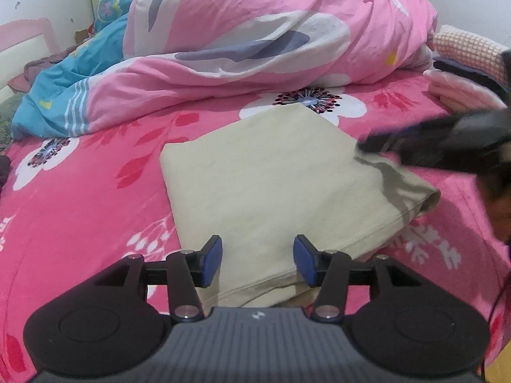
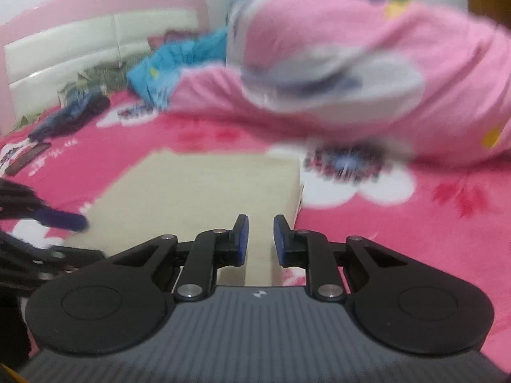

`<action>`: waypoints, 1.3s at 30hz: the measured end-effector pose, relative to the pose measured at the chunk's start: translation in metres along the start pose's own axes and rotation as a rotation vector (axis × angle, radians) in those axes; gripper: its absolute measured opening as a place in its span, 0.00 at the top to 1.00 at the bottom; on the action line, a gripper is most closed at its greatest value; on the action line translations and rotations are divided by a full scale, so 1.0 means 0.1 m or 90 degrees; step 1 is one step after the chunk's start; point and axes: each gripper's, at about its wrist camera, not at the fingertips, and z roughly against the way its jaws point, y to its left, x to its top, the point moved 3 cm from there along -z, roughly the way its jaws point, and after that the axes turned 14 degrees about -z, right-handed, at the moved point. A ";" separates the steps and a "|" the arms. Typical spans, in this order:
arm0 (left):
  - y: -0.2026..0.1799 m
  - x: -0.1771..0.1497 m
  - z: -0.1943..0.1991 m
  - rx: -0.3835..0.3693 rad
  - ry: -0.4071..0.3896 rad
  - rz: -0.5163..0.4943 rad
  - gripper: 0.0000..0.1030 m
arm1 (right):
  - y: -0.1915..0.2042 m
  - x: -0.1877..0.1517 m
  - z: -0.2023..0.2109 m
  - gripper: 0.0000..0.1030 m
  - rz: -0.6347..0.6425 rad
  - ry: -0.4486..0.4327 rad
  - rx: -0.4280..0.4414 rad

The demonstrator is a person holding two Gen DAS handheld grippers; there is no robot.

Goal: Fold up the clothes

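Left wrist view: my left gripper [image 1: 258,260] is hovering with fingers spread and empty over the near hem of the beige folded garment [image 1: 274,185], which is lying on the pink floral bedsheet [image 1: 83,198], long axis running away from me; my right gripper [image 1: 424,146] is blurring at its right edge.

Right wrist view (smeared): right gripper [image 2: 261,239] is showing a narrow gap, holding nothing, garment [image 2: 198,191] straight ahead; its near edge is hidden.

Bare bedsheet [image 1: 80,191] left of garment [image 1: 271,175]; heaped duvet [image 1: 255,32] behind
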 end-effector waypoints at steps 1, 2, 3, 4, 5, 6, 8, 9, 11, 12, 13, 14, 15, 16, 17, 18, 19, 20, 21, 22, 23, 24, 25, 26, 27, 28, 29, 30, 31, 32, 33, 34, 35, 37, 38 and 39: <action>0.00 0.00 0.00 -0.001 0.001 -0.001 0.48 | -0.04 -0.06 -0.14 0.84 0.005 0.033 -0.007; -0.01 0.01 0.00 0.000 0.003 -0.004 0.48 | -0.05 -0.08 -0.18 0.84 0.015 0.032 -0.006; -0.01 0.01 0.00 0.002 0.004 -0.006 0.48 | -0.05 -0.08 -0.20 0.83 0.020 0.030 -0.004; -0.01 0.01 0.00 0.003 0.006 -0.009 0.47 | -0.04 -0.01 -0.18 0.84 0.017 0.024 -0.002; -0.02 0.02 -0.01 0.005 0.008 -0.011 0.47 | -0.03 0.06 -0.15 0.84 0.013 0.017 0.000; -0.02 0.02 -0.01 0.005 0.009 -0.013 0.46 | -0.02 0.13 -0.13 0.84 0.009 0.011 0.001; -0.02 0.02 -0.01 0.006 0.011 -0.012 0.46 | -0.01 0.26 -0.09 0.84 0.002 -0.001 0.005; -0.02 0.02 -0.01 0.007 0.011 -0.013 0.46 | -0.01 0.32 -0.10 0.84 0.001 -0.007 0.005; -0.03 0.03 -0.01 0.009 0.012 -0.015 0.46 | 0.01 0.43 -0.21 0.84 0.009 -0.010 0.005; -0.03 0.03 -0.01 0.009 0.012 -0.016 0.46 | 0.02 0.48 -0.28 0.84 0.011 -0.010 0.006; -0.03 0.02 -0.01 0.009 0.012 -0.016 0.46 | 0.02 0.53 -0.37 0.84 0.010 -0.005 0.008; -0.03 0.02 -0.02 0.009 0.013 -0.016 0.46 | 0.02 0.58 -0.46 0.84 0.009 -0.001 0.009; -0.02 0.02 -0.02 0.009 0.013 -0.017 0.45 | 0.01 0.62 -0.55 0.84 0.010 0.004 0.011; -0.02 0.02 -0.02 0.010 0.013 -0.019 0.45 | 0.01 0.65 -0.64 0.84 0.012 0.009 0.012; -0.03 0.02 -0.02 0.011 0.012 -0.021 0.45 | 0.00 0.66 -0.73 0.84 0.013 0.016 0.017; -0.03 0.02 -0.02 0.012 0.012 -0.021 0.45 | 0.00 0.66 -0.82 0.83 0.014 0.024 0.020; -0.03 0.02 -0.02 0.014 0.011 -0.022 0.45 | 0.00 0.63 -0.91 0.83 0.019 0.035 0.018; -0.03 0.02 -0.02 0.015 0.010 -0.022 0.45 | 0.01 0.60 -1.00 0.83 0.024 0.045 0.016; -0.03 0.02 -0.02 0.015 0.009 -0.020 0.45 | 0.01 0.58 -1.06 0.83 0.028 0.052 0.014; -0.01 0.01 -0.01 0.012 0.004 -0.016 0.44 | 0.02 0.58 -1.05 0.82 0.029 0.051 0.014; 0.02 0.00 0.01 0.003 -0.004 -0.009 0.44 | 0.03 0.58 -1.05 0.82 0.031 0.050 0.013; 0.05 -0.01 0.03 -0.005 -0.013 -0.002 0.43 | 0.02 0.59 -1.03 0.82 0.027 0.050 0.015; 0.08 -0.03 0.05 -0.014 -0.022 0.005 0.42 | -0.01 0.61 -0.99 0.80 0.013 0.054 0.021; 0.12 -0.04 0.07 -0.022 -0.030 0.012 0.41 | -0.05 0.63 -0.94 0.74 -0.008 0.057 0.031; 0.18 -0.06 0.11 -0.029 -0.044 0.025 0.36 | -0.14 0.65 -0.86 0.70 -0.049 0.056 0.051; 0.28 -0.10 0.16 -0.036 -0.065 0.045 0.32 | -0.24 0.65 -0.77 0.59 -0.093 0.051 0.073; 0.39 -0.14 0.21 -0.042 -0.085 0.064 0.31 | -0.33 0.63 -0.69 0.45 -0.128 0.050 0.090; 0.50 -0.18 0.24 -0.048 -0.103 0.086 0.28 | -0.45 0.58 -0.63 0.42 -0.166 0.060 0.105; 0.62 -0.21 0.24 -0.063 -0.112 0.111 0.24 | -0.57 0.54 -0.57 0.40 -0.203 0.069 0.121; 0.74 -0.24 0.20 -0.088 -0.113 0.140 0.23 | -0.68 0.50 -0.51 0.39 -0.241 0.079 0.136; 0.86 -0.27 0.15 -0.113 -0.114 0.169 0.19 | -0.80 0.45 -0.45 0.38 -0.278 0.088 0.152; 0.94 -0.30 0.08 -0.142 -0.109 0.197 0.18 | -0.90 0.40 -0.41 0.35 -0.312 0.104 0.166; 0.99 -0.34 -0.02 -0.176 -0.096 0.222 0.18 | -0.95 0.31 -0.41 0.34 -0.338 0.135 0.176; 1.08 -0.40 -0.23 -0.242 -0.070 0.272 0.18 | -1.05 0.15 -0.40 0.32 -0.386 0.192 0.200; 1.13 -0.44 -0.33 -0.275 -0.057 0.297 0.18 | -1.06 0.10 -0.38 0.31 -0.396 0.204 0.218; 1.18 -0.47 -0.43 -0.308 -0.044 0.322 0.18 | -1.07 0.05 -0.36 0.30 -0.407 0.217 0.237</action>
